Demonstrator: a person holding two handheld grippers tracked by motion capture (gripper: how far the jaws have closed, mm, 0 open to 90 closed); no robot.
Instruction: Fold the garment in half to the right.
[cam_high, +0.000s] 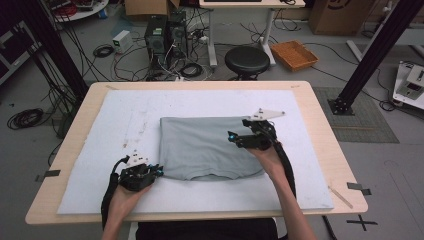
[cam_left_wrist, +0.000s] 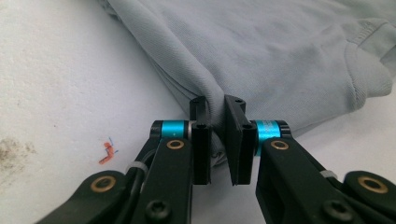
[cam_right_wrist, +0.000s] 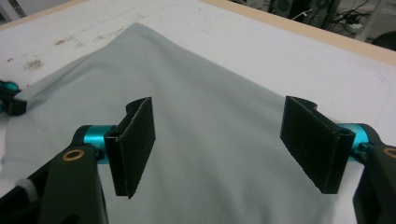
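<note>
Partly hidden, grey shirt (cam_left_wrist: 280, 51) fold sits between left gripper (cam_left_wrist: 218, 140) jaws.

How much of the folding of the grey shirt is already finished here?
The grey shirt already lies folded into a rectangle on the white mat. In hand: the left tongs pinch its near corner, and the right tongs hover open above the cloth. Further folds probably remain.
</note>
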